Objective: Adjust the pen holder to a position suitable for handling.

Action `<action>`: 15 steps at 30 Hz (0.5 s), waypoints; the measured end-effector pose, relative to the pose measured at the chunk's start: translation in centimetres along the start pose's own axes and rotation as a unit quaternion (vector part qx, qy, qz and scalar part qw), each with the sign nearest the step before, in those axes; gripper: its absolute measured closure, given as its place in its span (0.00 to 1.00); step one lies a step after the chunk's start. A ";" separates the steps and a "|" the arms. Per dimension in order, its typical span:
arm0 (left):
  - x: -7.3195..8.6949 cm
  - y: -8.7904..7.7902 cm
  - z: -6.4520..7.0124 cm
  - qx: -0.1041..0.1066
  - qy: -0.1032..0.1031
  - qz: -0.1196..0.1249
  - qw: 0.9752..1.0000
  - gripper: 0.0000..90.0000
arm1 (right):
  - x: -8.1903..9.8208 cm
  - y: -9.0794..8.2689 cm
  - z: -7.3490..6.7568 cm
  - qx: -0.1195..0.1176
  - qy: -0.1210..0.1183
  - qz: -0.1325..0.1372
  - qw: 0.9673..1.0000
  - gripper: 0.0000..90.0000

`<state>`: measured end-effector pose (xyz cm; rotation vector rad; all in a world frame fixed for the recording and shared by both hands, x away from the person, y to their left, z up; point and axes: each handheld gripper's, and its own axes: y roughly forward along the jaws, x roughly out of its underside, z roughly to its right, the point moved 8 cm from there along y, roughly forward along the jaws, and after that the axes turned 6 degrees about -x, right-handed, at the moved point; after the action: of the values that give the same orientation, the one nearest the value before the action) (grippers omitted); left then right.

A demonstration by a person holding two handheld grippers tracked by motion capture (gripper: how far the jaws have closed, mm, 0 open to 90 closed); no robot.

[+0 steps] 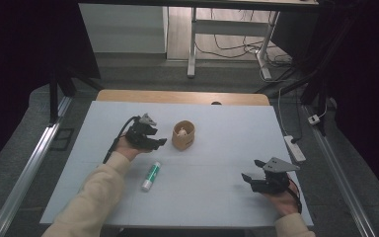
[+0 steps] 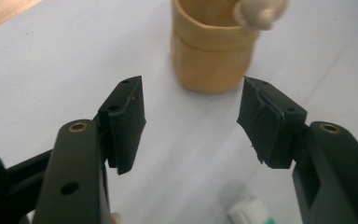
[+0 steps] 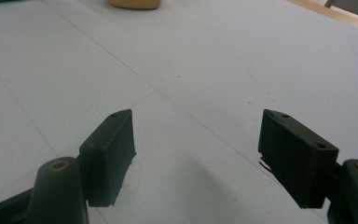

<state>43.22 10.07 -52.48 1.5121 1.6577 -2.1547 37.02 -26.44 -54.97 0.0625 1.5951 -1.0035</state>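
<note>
Both claws stand with jaws spread wide and nothing between them. Largest in view is the desk (image 1: 217, 197), a pale blue-grey sheet with a wooden edge along its far side. On it, the left claw (image 1: 159, 140) is held in the person's left hand near the middle of the desk, its jaws pointing at a tan cup (image 1: 183, 135) just beside it; in the left gripper view the left claw (image 2: 191, 121) frames that tan cup (image 2: 209, 56) in the gap between its jaws without touching it. The right claw (image 1: 250, 174) rests low at the near right of the desk, well apart from the cup, and in the right gripper view the right claw (image 3: 196, 158) faces bare desk surface. A small white object (image 1: 181, 132) sits in the cup's mouth. A green-and-white tube (image 1: 151, 176) lies flat on the desk near the left forearm, between cup and near edge.
</note>
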 end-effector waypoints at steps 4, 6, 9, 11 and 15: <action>0.5 -0.9 0.8 0.005 0.005 0.001 1.000 0.43 | 0.0 -0.2 0.0 0.000 -0.001 -0.001 1.000 0.29; 0.7 -1.3 1.2 0.008 0.009 0.002 1.000 0.42 | 0.1 -0.2 0.0 0.000 -0.001 -0.001 1.000 0.29; 1.0 -1.9 1.7 0.013 0.015 0.001 1.000 0.41 | 0.2 -0.2 0.0 0.001 0.000 -0.003 1.000 0.29; 1.3 -2.2 1.9 0.015 0.014 0.000 1.000 0.40 | 0.2 -0.2 0.0 0.001 0.000 -0.003 1.000 0.29; 1.8 -2.7 2.0 0.013 0.004 -0.004 1.000 0.39 | 0.0 -0.2 -0.1 -0.004 -0.003 0.005 1.000 0.29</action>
<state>39.44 10.61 -51.88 1.5245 1.6459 -2.1858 36.83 -26.50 -54.85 0.0623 1.5924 -0.9875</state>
